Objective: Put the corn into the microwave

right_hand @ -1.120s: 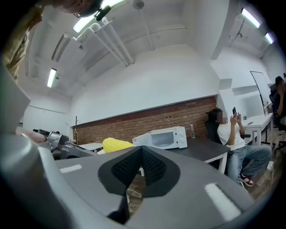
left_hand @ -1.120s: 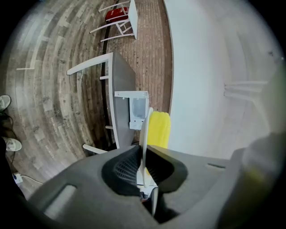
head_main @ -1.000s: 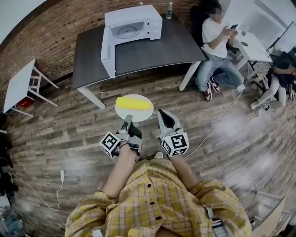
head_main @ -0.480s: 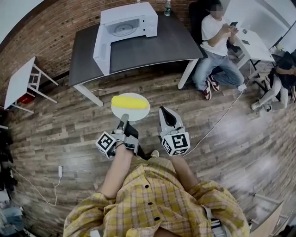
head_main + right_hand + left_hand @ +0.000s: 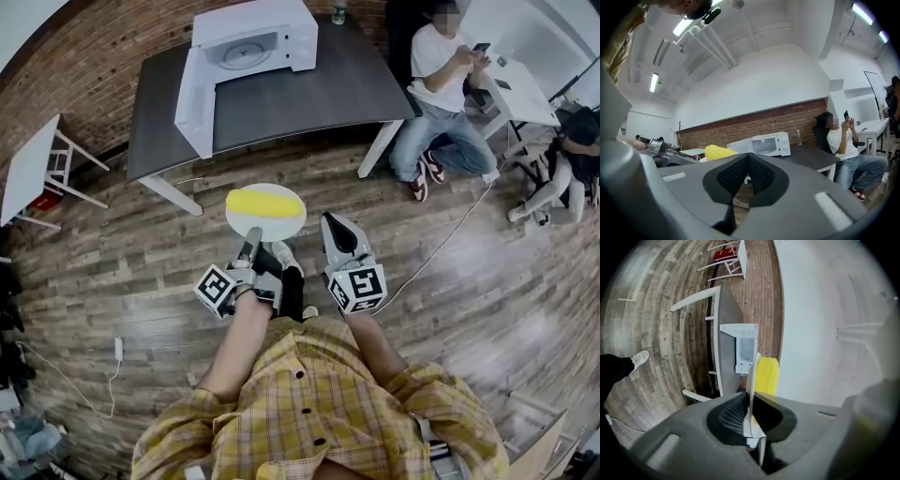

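Note:
A yellow corn cob [image 5: 265, 202] lies on a round white plate [image 5: 281, 225] held level above the wooden floor. My left gripper [image 5: 252, 236] is shut on the plate's near rim; in the left gripper view the plate [image 5: 751, 380] shows edge-on between the pads, with the corn [image 5: 766, 376] on it. My right gripper [image 5: 337, 228] hangs just right of the plate, shut and holding nothing, its jaws [image 5: 748, 157] pressed together. The white microwave [image 5: 255, 42] stands on the dark table [image 5: 309, 89] ahead, its door [image 5: 190, 98] swung open to the left.
One person [image 5: 441, 80] sits at the table's right end, another [image 5: 572, 150] at the far right. A bottle [image 5: 339, 13] stands behind the microwave. A white side table [image 5: 33, 169] is at the left. A cable [image 5: 441, 251] runs across the floor.
Both grippers and the plate with the corn have moved forward toward the table. The person's shoe now shows between the grippers.

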`<state>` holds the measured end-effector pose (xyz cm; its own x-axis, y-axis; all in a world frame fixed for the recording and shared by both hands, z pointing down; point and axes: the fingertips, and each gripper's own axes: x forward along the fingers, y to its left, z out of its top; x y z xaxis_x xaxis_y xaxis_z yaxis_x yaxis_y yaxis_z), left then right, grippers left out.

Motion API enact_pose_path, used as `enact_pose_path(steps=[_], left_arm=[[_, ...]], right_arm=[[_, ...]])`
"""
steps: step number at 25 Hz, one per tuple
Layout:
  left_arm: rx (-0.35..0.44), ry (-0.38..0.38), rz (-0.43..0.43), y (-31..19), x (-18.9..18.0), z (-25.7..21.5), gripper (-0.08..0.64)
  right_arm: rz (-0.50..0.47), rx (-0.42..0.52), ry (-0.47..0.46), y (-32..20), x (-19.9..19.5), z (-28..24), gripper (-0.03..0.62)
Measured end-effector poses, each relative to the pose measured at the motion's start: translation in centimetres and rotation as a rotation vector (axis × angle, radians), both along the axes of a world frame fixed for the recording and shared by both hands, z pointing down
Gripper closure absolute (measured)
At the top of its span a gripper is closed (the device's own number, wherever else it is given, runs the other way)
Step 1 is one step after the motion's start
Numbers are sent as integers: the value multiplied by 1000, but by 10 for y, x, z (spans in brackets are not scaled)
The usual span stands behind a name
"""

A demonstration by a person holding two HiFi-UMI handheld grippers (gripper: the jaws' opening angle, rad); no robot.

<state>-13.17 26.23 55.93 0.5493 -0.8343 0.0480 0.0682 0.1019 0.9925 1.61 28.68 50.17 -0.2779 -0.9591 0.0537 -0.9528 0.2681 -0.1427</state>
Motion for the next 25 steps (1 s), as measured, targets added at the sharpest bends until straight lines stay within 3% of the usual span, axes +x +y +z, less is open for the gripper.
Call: enact_pose_path(steps=[10,15,20,25], left_arm=[[13,26,-34,-104,25,-2,532],[15,20,-37,-147,32,-11,534],[-3,-43,-33,-201,29,-11,534],[7,-16,-52,-251,29,-22,534]], right_arm=[[-17,4,32,-101,19,-3,586],[-16,-6,38,-149,25,-12,586],[-30,-8,50,-208,24,-26,586],[-32,2,48,-258,25,-38,586]])
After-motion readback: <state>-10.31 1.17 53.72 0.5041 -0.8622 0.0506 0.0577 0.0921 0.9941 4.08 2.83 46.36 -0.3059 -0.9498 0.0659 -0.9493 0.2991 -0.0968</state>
